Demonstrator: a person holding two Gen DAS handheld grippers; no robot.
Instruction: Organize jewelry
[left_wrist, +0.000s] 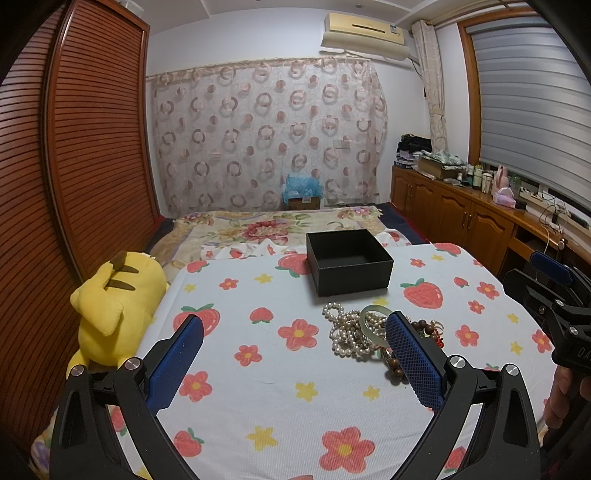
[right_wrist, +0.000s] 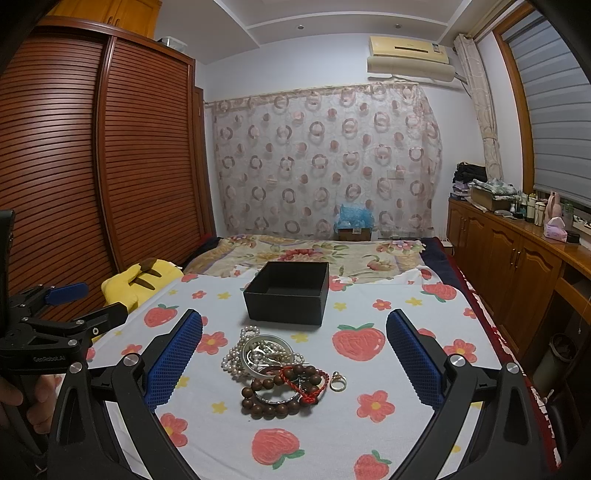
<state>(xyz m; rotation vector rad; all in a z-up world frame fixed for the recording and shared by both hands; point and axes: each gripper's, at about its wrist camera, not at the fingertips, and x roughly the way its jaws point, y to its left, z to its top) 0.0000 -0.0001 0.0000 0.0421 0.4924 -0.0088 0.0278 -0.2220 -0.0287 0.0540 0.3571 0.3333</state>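
Note:
A heap of jewelry lies on the strawberry-print cloth (right_wrist: 406, 332): a pearl necklace (right_wrist: 236, 354), a pale jade bangle (right_wrist: 267, 341), a brown bead bracelet (right_wrist: 258, 402), a red cord (right_wrist: 314, 384) and a gold ring (right_wrist: 338, 382). An open, empty black box (right_wrist: 288, 291) stands just behind the heap. My right gripper (right_wrist: 294, 325) is open, above the heap. My left gripper (left_wrist: 294, 325) is open, left of the heap; the pearls (left_wrist: 343, 332) and bangle (left_wrist: 371, 317) sit by its right finger. The box (left_wrist: 349, 262) stands beyond.
A yellow plush toy (left_wrist: 114, 314) lies at the cloth's left edge. A floral bedspread (right_wrist: 314, 254) stretches behind the box. A wooden louvred wardrobe (right_wrist: 110, 166) stands left, wooden cabinets (right_wrist: 517, 266) with bottles right. Each gripper shows at the edge of the other's view.

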